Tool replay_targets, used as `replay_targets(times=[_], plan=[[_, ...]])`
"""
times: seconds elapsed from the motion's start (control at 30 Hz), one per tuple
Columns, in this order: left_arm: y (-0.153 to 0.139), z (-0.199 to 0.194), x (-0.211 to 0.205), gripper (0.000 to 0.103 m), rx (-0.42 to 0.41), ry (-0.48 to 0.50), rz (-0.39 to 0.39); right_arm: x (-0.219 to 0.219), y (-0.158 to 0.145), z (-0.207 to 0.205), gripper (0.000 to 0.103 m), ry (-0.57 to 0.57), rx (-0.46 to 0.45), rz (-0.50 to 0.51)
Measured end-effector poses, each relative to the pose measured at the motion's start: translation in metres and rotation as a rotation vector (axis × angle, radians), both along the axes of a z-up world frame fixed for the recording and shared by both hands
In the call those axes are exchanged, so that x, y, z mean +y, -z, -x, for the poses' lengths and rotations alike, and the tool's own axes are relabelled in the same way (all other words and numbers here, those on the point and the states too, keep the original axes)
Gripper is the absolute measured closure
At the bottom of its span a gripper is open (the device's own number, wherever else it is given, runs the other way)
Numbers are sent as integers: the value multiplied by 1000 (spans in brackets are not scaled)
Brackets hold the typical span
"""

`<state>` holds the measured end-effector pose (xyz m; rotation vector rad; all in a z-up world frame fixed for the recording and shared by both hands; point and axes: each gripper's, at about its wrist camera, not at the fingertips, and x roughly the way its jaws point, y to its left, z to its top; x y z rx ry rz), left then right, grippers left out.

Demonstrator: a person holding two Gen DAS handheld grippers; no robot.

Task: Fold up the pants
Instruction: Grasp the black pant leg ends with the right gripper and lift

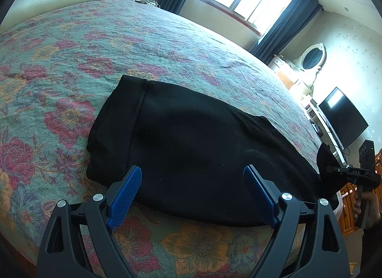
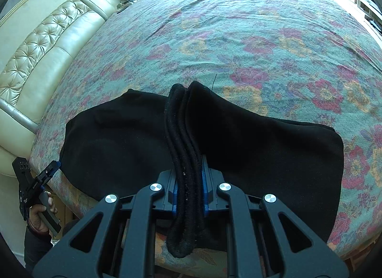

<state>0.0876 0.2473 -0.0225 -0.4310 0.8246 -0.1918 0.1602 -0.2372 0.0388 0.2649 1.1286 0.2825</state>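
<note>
Floral bedspread [image 1: 100,46] bearing black pants [image 1: 191,149] near its front edge; right gripper [image 2: 188,192] clamped on bunched layered hems [image 2: 182,134], left gripper [image 1: 191,196] spread wide, empty, just above pants; likely risk: thick stacked layers slipping out, fold collapsing.

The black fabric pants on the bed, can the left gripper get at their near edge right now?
Probably yes. The left gripper has its jaws open just over the black fabric pants, with nothing between them and the near edge.
</note>
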Motion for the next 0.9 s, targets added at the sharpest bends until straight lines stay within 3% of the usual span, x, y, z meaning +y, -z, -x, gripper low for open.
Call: replay_targets(times=[0.37, 0.9], plan=[[4, 2, 3, 17, 5, 0, 16, 26, 37, -9, 89, -6, 49, 61], [7, 2, 4, 17, 9, -3, 29, 44, 50, -9, 88, -22, 60, 111]])
